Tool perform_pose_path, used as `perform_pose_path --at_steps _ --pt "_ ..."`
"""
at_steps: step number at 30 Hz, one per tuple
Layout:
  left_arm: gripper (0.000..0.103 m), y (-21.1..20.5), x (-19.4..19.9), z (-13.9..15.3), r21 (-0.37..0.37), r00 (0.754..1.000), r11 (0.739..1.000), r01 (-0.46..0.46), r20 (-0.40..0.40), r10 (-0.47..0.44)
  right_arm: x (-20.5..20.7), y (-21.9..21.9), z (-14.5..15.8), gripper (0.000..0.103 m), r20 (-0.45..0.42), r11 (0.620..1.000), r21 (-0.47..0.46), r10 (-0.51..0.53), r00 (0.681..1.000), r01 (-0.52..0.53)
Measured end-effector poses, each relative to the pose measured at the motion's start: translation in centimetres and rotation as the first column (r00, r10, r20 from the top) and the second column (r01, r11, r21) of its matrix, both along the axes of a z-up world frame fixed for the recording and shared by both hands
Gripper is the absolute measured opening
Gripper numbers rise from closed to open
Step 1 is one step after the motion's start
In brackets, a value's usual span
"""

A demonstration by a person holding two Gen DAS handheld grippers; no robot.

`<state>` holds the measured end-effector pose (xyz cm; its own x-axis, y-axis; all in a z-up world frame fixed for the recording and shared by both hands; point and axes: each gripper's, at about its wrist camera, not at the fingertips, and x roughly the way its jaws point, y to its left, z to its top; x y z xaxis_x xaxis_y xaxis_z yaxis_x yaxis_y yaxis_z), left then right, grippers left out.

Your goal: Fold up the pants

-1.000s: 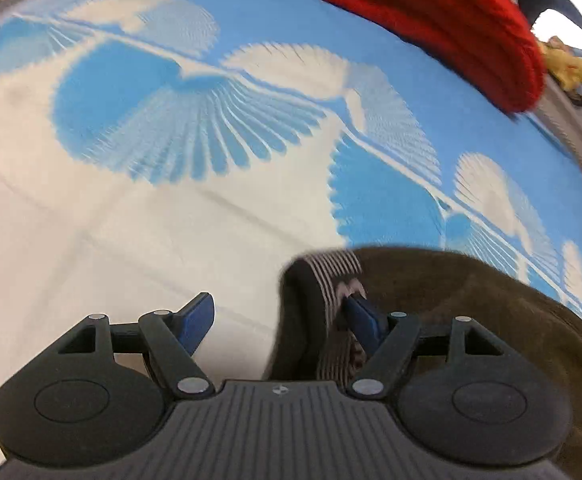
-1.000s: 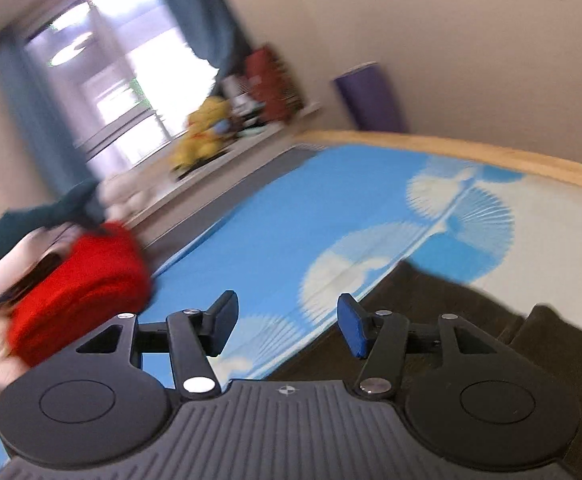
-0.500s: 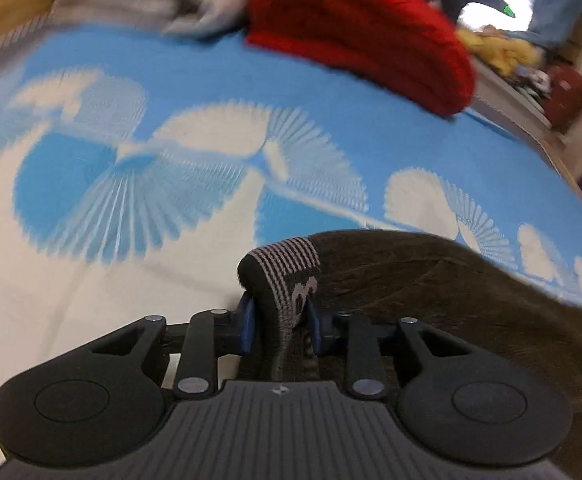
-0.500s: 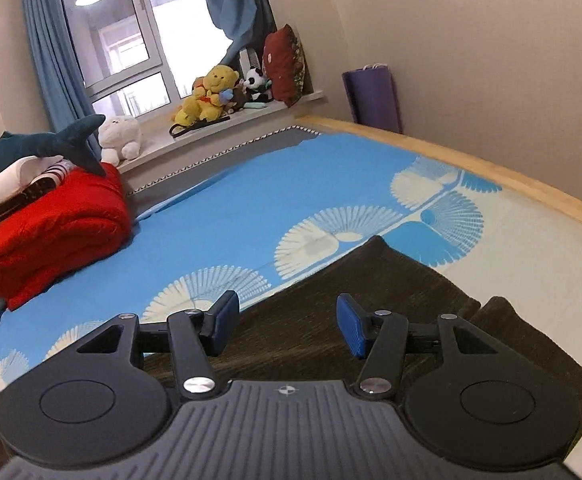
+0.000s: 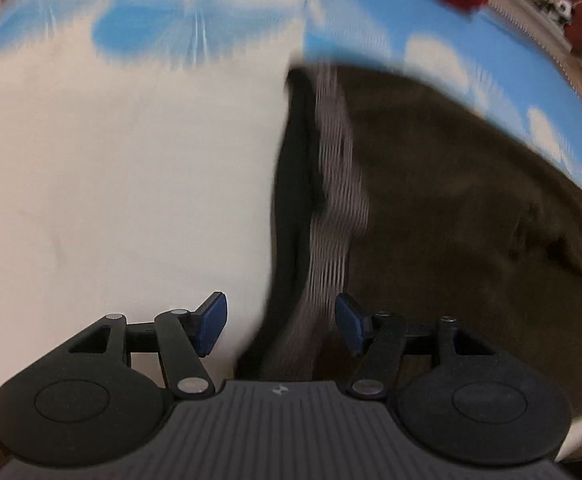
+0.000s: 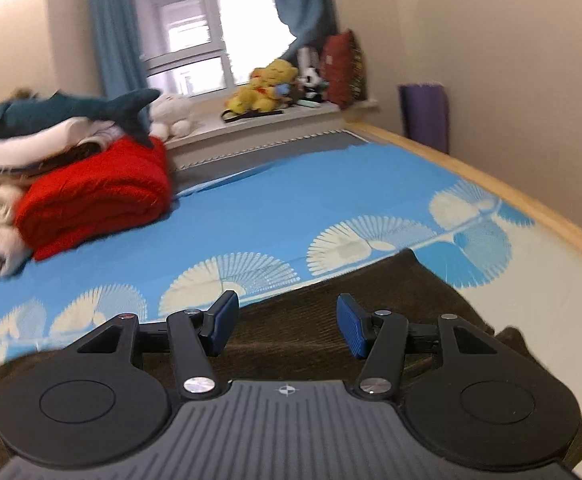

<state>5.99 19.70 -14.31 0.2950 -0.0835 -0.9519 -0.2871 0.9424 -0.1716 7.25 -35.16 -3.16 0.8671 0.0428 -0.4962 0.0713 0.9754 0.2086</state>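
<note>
Dark brown pants lie flat on the blue and white bedspread. Their grey striped waistband runs away from me in the blurred left wrist view. My left gripper is open, its fingers apart on either side of the near end of the waistband, holding nothing. In the right wrist view the pants spread under and ahead of my right gripper, which is open and empty above the cloth.
A folded red knit and a pile of pale clothes with a plush shark sit at the far left of the bed. Plush toys line the window sill. A wooden bed edge runs along the right.
My left gripper was shut on the waistband half a second ago; it has opened and let go, and the view has swung. My right gripper stays open over the pants.
</note>
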Motion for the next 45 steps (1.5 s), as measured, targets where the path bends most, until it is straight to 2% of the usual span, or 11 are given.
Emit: perform_pose_path --at_steps 4,9,10,14,21,26,29,32,35,41,45 --pt "0.064 -0.7 -0.8 -0.8 0.060 0.996 0.995 0.085 0.000 -0.086 -0.8 -0.8 -0.2 0.057 -0.046 0.998 0.065 -0.003 0.999 0.006" --pt "0.030 -1.5 -1.3 -0.5 0.082 0.988 0.985 0.152 0.007 -0.153 -1.5 -1.9 -0.4 0.057 -0.063 0.998 0.052 -0.041 0.997 0.044" --pt "0.003 -1.6 -1.3 0.0 0.094 0.988 0.984 0.150 0.028 -0.153 -1.7 -2.3 -0.6 0.058 -0.071 0.997 0.056 -0.053 0.996 0.057" --pt "0.005 -0.6 -2.3 2.7 0.052 0.990 0.997 0.063 0.126 -0.069 -2.2 -3.7 -1.1 0.058 -0.099 0.991 0.081 -0.094 0.991 0.102" --pt "0.007 -2.6 -2.0 1.0 0.168 0.983 0.969 0.181 -0.003 -0.183 -3.0 -4.4 -2.1 0.058 -0.136 0.996 0.019 -0.081 0.987 0.084" --pt "0.008 -3.8 -2.0 3.9 0.252 0.960 0.952 0.176 0.168 -0.222 -3.2 -5.0 -2.2 0.058 -0.147 0.995 0.013 -0.098 0.984 0.101" --pt "0.009 -5.2 -1.7 3.9 0.176 0.933 0.949 0.263 0.203 -0.296 -3.2 -4.7 -2.2 0.058 -0.146 0.995 0.010 -0.093 0.985 0.095" --pt "0.027 -6.4 -1.2 1.1 0.096 0.925 0.926 0.365 0.075 -0.373 -3.0 -4.2 -2.3 0.058 -0.148 0.997 0.001 -0.074 0.986 0.075" --pt "0.025 -7.4 -0.6 -2.6 0.141 0.895 0.885 0.443 -0.125 -0.428 -2.6 -3.4 -2.2 0.058 -0.147 0.999 -0.010 -0.049 0.988 0.048" --pt "0.028 -8.2 0.6 0.2 0.193 0.898 0.881 0.433 -0.009 -0.439 -1.6 -2.0 -1.6 0.058 -0.128 1.000 0.012 0.004 0.992 -0.002" --pt "0.032 -7.7 2.0 3.6 0.171 0.921 0.930 0.326 0.164 -0.353 -0.6 -1.0 -1.2 0.057 -0.114 0.998 0.030 0.052 0.992 -0.049"
